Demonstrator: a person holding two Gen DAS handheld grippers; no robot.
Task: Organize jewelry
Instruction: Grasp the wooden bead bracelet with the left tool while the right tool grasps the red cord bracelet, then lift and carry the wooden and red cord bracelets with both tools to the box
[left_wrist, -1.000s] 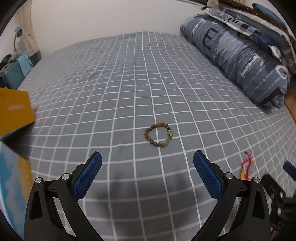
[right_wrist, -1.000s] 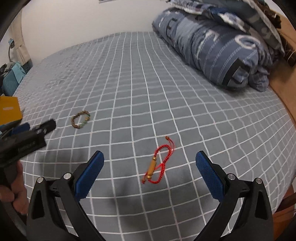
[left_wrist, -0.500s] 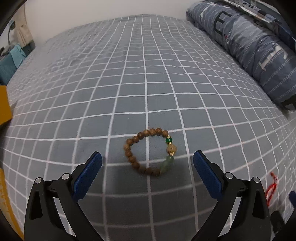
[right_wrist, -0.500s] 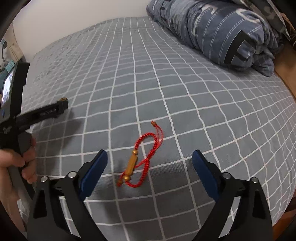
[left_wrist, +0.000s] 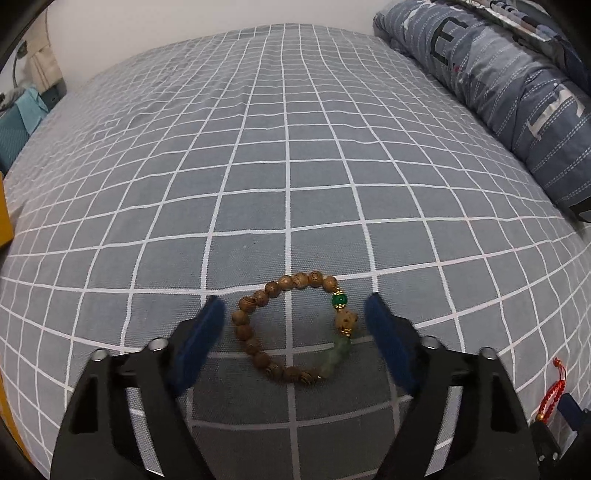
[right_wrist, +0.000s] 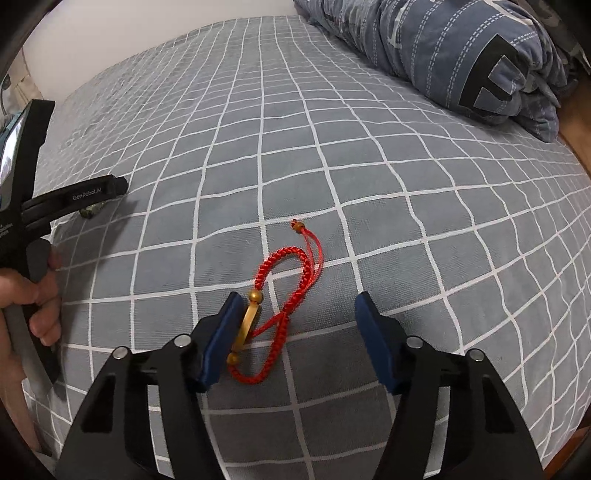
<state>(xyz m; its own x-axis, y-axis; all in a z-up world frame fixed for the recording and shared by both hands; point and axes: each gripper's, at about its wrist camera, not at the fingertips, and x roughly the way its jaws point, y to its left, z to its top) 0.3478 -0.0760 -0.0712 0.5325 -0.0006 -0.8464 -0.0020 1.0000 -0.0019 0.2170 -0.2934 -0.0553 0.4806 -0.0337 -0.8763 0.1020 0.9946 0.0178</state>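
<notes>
Jaws closing w/ nothing clamped yet: left gripper straddled wooden bead bracelet, right gripper straddled red cord bracelet; sorting not begun.

We see soft, even indoor light, faint shadows beneath the gripper fingers, strong fisheye bending with dark corners, and slight blur on the left pads

White lettering "GenRobot.AI" reads along the black finger of the left gripper. Large dark block letter "E" printed on the folded blue striped quilt. Further quilt letters partly seen, not legible as words.
</notes>
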